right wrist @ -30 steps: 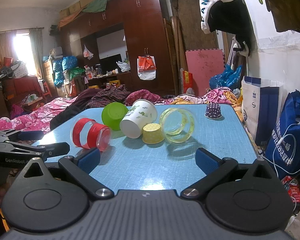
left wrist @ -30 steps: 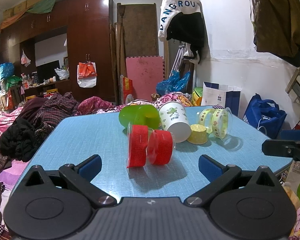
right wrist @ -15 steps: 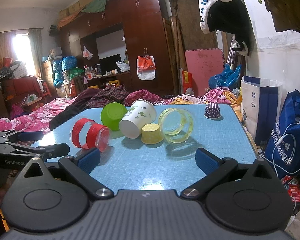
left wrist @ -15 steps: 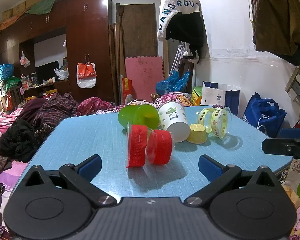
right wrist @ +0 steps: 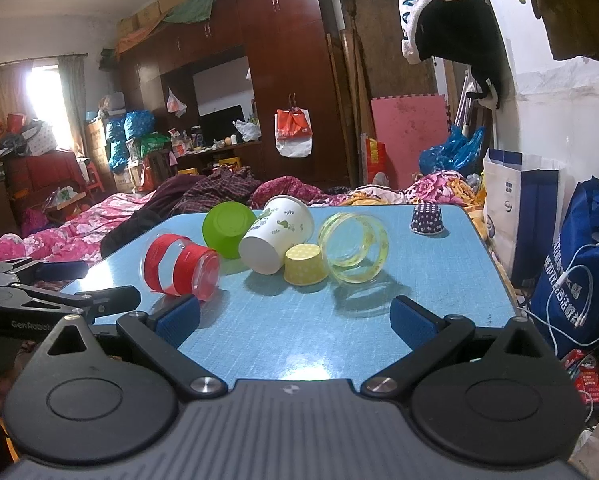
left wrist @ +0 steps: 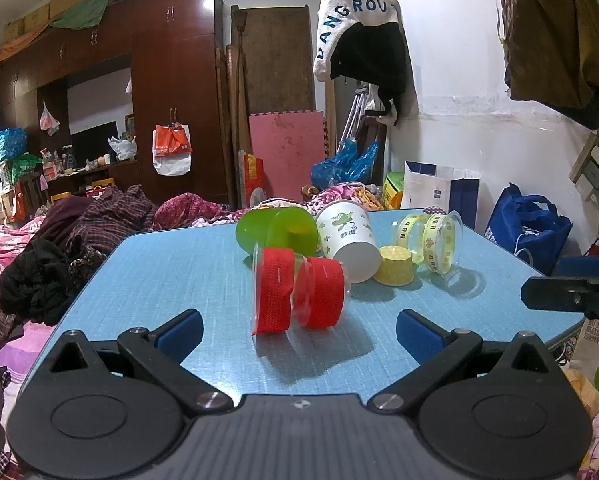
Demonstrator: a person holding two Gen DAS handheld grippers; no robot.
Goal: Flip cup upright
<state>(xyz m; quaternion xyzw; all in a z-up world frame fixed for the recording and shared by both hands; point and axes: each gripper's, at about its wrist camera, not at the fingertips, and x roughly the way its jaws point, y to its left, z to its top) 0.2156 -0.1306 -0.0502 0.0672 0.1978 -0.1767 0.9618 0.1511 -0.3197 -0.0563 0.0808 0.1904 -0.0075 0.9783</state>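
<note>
Both my hand-held grippers, left (left wrist: 299,326) and right (right wrist: 295,314), gape wide, holding nothing. Clear red-banded cup (left wrist: 299,290) lies on its side on the textured blue worktop (left wrist: 171,276), looks empty. Behind: green bowl (left wrist: 277,230), paper cup (left wrist: 347,240), both tipped.
</note>
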